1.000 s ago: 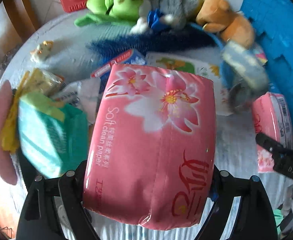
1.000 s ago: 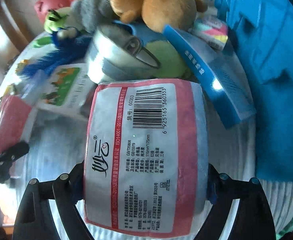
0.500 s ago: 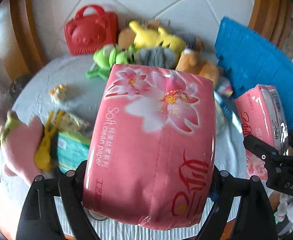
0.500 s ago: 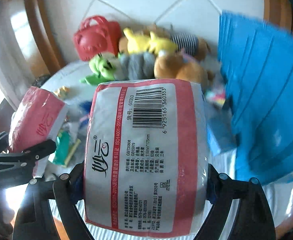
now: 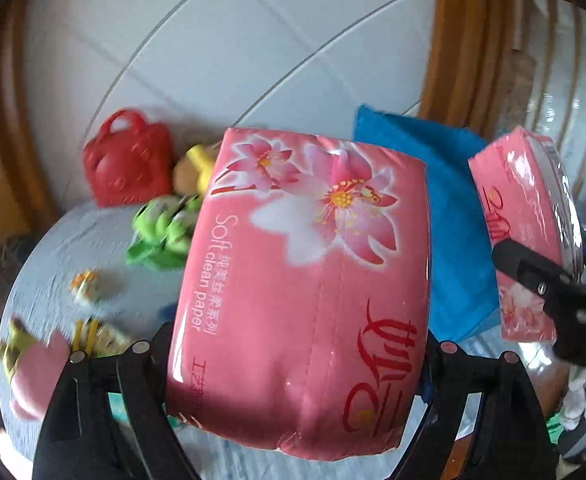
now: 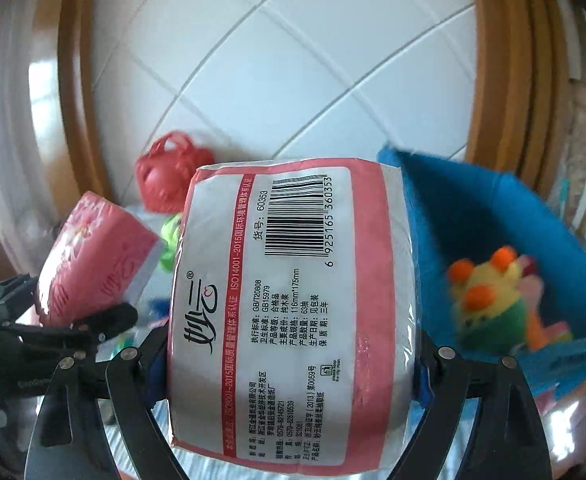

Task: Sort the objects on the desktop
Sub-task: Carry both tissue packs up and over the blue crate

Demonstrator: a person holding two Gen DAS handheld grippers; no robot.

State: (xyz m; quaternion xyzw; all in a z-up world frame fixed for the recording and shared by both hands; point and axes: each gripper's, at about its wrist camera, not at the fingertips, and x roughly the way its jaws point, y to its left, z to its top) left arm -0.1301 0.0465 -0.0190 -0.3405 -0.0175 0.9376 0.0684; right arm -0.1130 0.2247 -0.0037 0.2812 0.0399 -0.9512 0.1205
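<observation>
A white-tiled floor fills the background beyond both grippers, well below them. Ahead and to the right of the right gripper stands a blue fabric storage bin, with a small yellow-green plush toy with orange eyes inside it. The left gripper is clamped on a pink plastic-wrapped tissue pack with a lily print, its jaws pressing both sides. The right gripper grips a second pink-and-white tissue pack, barcode side up, in the same way. Ahead and left of the left gripper, a red plastic bear-faced toy handbag stands at the far edge of the round grey-clothed table, a green plush frog just before it.
</observation>
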